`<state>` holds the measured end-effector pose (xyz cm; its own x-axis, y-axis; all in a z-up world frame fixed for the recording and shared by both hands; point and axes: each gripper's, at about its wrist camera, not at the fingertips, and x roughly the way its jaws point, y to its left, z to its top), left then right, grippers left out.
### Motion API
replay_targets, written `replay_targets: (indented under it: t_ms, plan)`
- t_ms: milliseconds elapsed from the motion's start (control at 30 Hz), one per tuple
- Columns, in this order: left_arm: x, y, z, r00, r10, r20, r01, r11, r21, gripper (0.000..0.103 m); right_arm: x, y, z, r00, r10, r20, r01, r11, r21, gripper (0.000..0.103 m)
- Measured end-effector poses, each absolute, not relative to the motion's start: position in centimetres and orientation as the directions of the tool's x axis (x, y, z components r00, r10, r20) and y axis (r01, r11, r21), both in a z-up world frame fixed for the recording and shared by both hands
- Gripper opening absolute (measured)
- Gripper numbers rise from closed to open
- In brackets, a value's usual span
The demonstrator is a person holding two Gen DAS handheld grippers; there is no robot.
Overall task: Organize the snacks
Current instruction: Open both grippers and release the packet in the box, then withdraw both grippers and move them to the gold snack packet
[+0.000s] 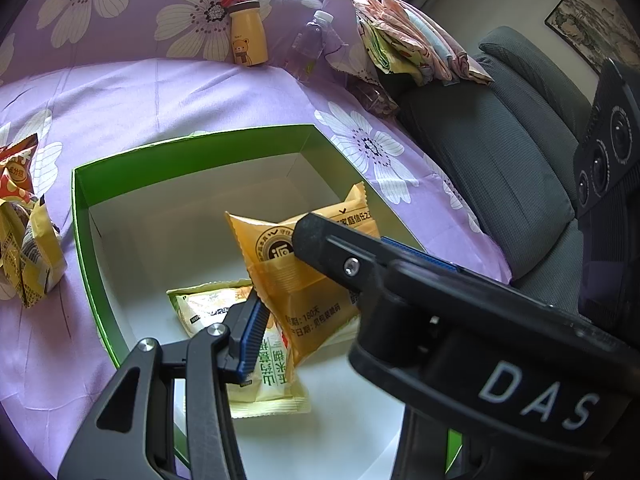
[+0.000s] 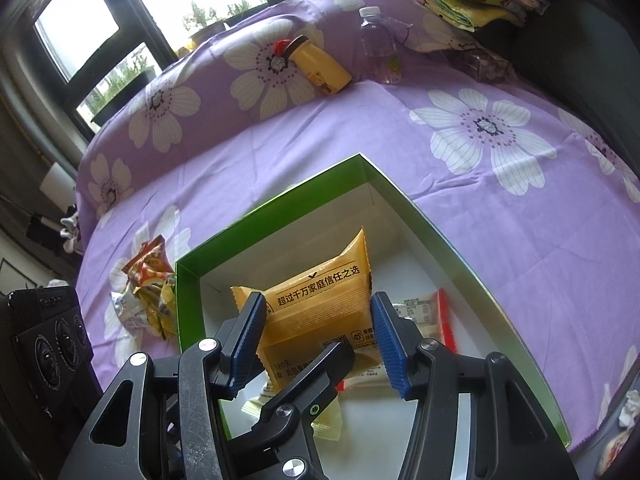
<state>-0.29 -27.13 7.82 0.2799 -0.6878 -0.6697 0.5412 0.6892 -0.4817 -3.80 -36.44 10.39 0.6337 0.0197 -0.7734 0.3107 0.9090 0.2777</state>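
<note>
An orange snack packet (image 2: 320, 300) stands upright over the green box (image 2: 280, 204), whose inside is white. My right gripper (image 2: 318, 300) is shut on it, one blue pad on each side edge. In the left wrist view one right-gripper finger (image 1: 332, 256) crosses in front of the packet (image 1: 304, 304). My left gripper (image 1: 304, 300) has its blue pad (image 1: 250, 332) against the packet's lower left edge. Its other finger (image 2: 320, 372) lies on the packet's near face. A pale yellow-green packet (image 1: 208, 308) and a white-and-red one (image 2: 432, 316) lie on the box floor.
Several loose snack bags (image 1: 24, 248) are heaped on the purple flowered cloth (image 2: 460, 200) left of the box. At the back lean a yellow bear bottle (image 1: 248, 36) and a water bottle (image 1: 312, 44). Folded cloths (image 1: 412, 44) and a grey sofa (image 1: 500, 152) are on the right.
</note>
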Motion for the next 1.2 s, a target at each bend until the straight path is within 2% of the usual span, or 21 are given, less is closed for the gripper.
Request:
replay_targets:
  t_ms: [567,700,1000,1200]
  plan:
    - [-0.5,-26.6,8.2,0.297,-0.694,-0.656,0.545,0.687,-0.480,0.045,-4.3,-36.7,10.8,0.632,-0.021,-0.774,0.333,0.910,0.247,0.056]
    - [-0.9,-25.5,9.2,0.321,-0.707,-0.630,0.556,0.680,-0.479,0.045,-4.5,-36.7,11.2,0.642,-0.026,-0.767,0.337,0.908,0.251,0.056]
    - [-1.5,-20.2,11.7,0.406,-0.691,-0.598,0.534,0.710,-0.458,0.047,-5.0,-35.7,12.8,0.691,-0.012,-0.723,0.309,0.909,0.280,0.057]
    - [-1.5,-14.1,13.0,0.492,-0.638,-0.592,0.472,0.767,-0.435,0.053,-5.3,-34.2,14.0,0.719,-0.054,-0.693,0.306,0.920,0.246,0.064]
